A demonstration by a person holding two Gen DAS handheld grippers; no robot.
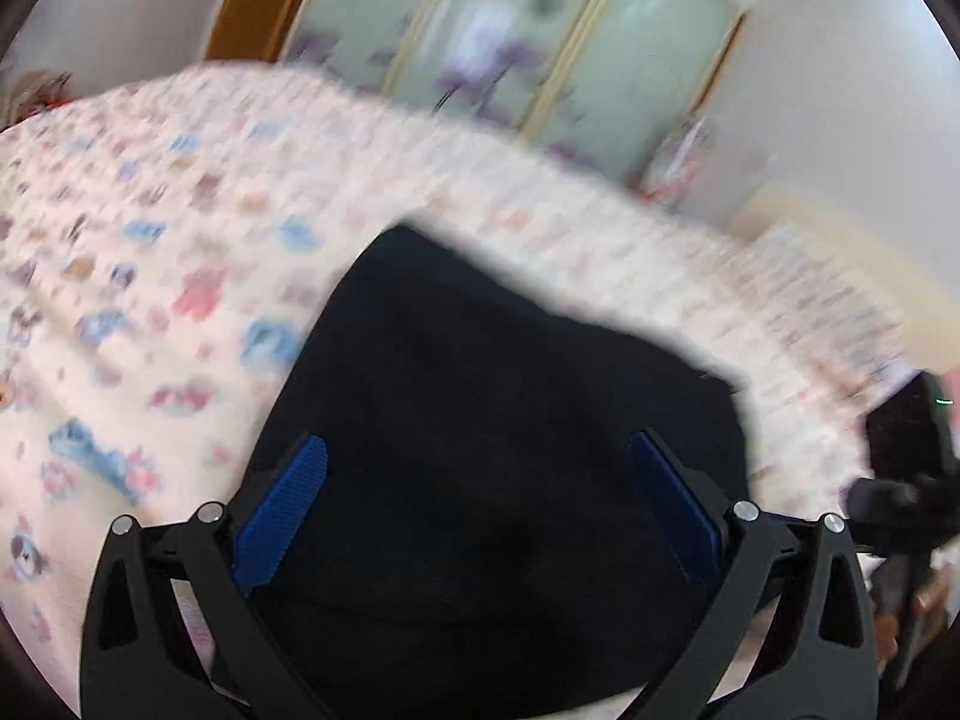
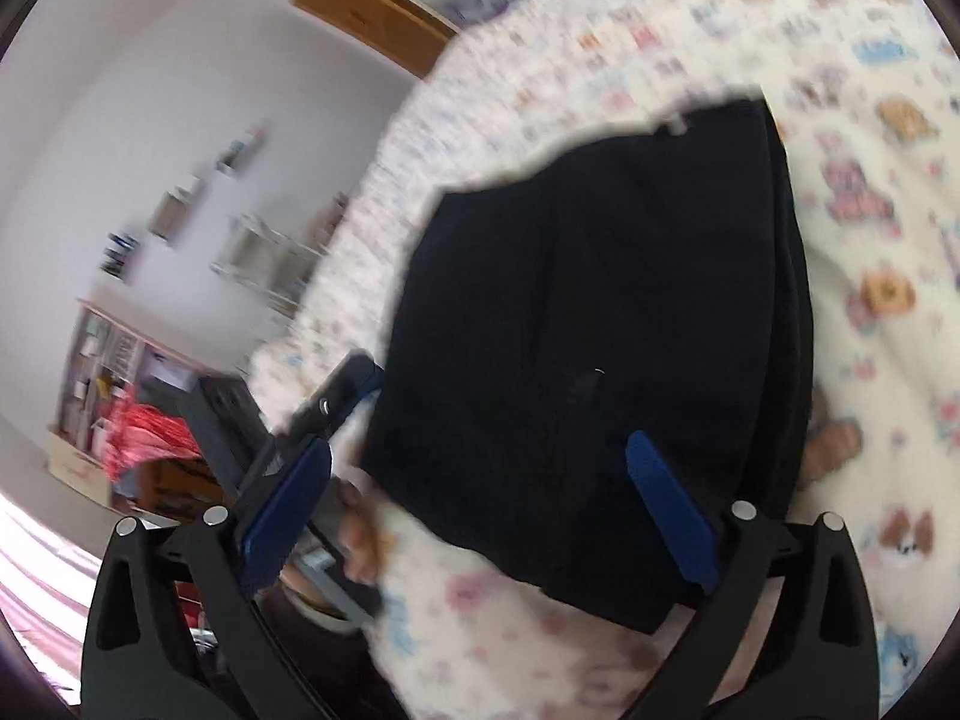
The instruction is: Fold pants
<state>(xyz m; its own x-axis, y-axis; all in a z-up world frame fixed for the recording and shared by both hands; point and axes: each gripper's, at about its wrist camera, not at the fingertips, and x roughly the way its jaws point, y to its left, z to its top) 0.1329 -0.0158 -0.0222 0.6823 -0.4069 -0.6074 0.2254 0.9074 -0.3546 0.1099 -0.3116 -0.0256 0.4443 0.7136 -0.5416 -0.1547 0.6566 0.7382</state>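
Black pants (image 1: 492, 408) lie folded into a compact bundle on a bed with a white cartoon-print sheet (image 1: 150, 252). My left gripper (image 1: 478, 441) hovers over the near part of the bundle. Its blue pads (image 1: 282, 510) stand wide apart with only the cloth below them. In the right wrist view the same pants (image 2: 600, 312) fill the middle. My right gripper (image 2: 478, 444) is open above their near edge, nothing pressed between its pads (image 2: 672, 510). The left gripper's body (image 2: 336, 414) and a hand (image 2: 360, 534) show at the bed's edge, left of the pants.
A wardrobe with frosted glass doors (image 1: 510, 48) stands behind the bed. Shelves (image 2: 102, 360), a red bag (image 2: 144, 432) and boxes sit on the floor beyond the bed's edge. The right gripper's body (image 1: 912, 462) shows at the right of the left wrist view.
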